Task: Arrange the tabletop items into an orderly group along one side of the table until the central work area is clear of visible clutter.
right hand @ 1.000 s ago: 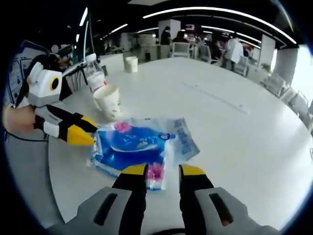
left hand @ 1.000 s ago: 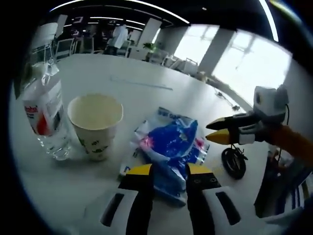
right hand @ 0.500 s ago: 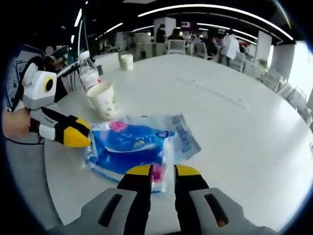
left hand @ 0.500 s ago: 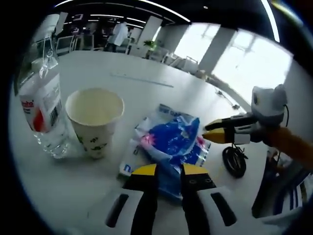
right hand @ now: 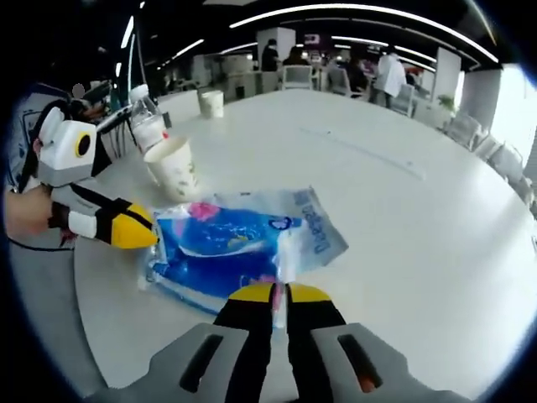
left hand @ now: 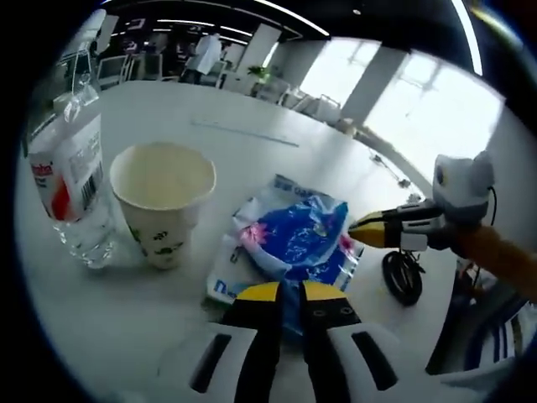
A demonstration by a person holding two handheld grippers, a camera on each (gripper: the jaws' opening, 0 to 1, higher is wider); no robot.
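Right gripper view looks across a broad white table (right hand: 403, 218) that runs back toward an office with chairs and standing people, and the largest loose thing on it is a blue and clear plastic packet (right hand: 235, 248) lying flat near the table's close edge. Its long axis runs roughly across this view, from the left gripper (right hand: 143, 233) on one side to the printed clear end on the other, which points toward the open middle of the table. The right gripper (right hand: 279, 293) has its yellow-tipped jaws drawn together on the packet's near edge, pinching a fold of clear film between them. In the left gripper view the same packet (left hand: 289, 243) sits just ahead of the left gripper (left hand: 291, 291), whose jaws stand almost together over the packet's near edge with a sliver of blue between them; whether they truly clamp it I cannot tell. The right gripper (left hand: 362, 231) meets the packet's far side there, tips closed. Beside the packet, apart from it, stands an upright clear water bottle (left hand: 71, 180) with a red and white label, and between bottle and packet an upright paper cup (left hand: 164, 206), open and empty-looking. Farther back on the table stands a second small cup (right hand: 212, 103).
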